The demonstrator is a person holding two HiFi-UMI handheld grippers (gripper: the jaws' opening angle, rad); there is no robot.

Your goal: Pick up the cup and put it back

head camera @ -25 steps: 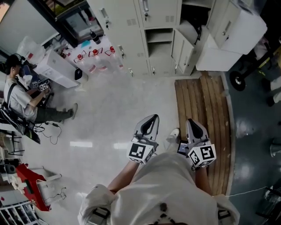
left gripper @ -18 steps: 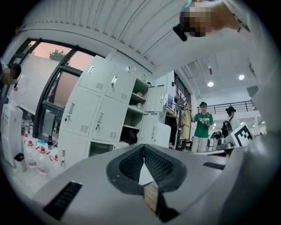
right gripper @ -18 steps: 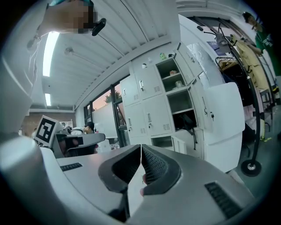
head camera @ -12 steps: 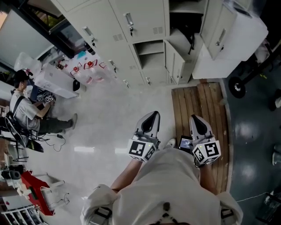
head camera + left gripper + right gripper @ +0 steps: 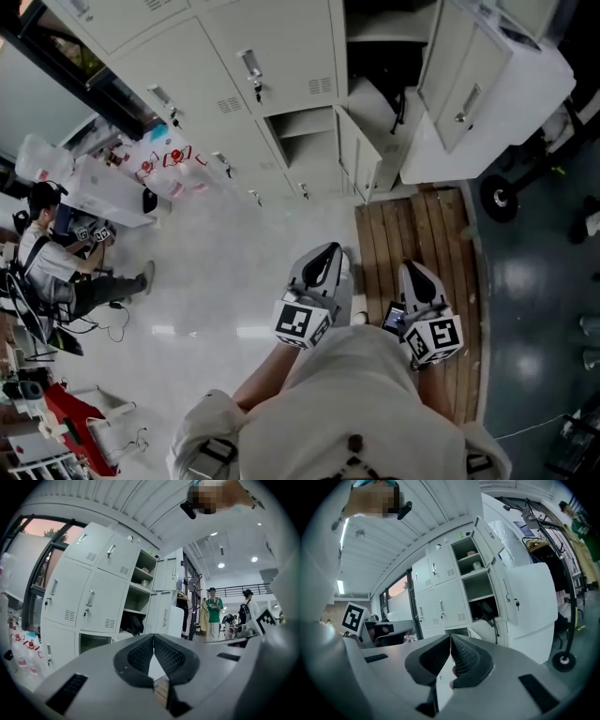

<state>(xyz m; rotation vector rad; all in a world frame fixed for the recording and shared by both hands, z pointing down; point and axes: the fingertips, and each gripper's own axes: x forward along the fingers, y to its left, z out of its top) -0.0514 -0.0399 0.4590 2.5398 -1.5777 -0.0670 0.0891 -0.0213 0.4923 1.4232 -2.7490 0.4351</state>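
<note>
Lockers [image 5: 281, 84] have drawn closer than a second ago and now fill more of the head view. Left gripper [image 5: 327, 251] and right gripper [image 5: 411, 267] are side by side near the person's body, each with jaws pressed fully together and nothing between them. Ahead of and above the right gripper, what looks like a small pale cup [image 5: 476, 566] sits on an open locker shelf, well apart from both grippers
</note>
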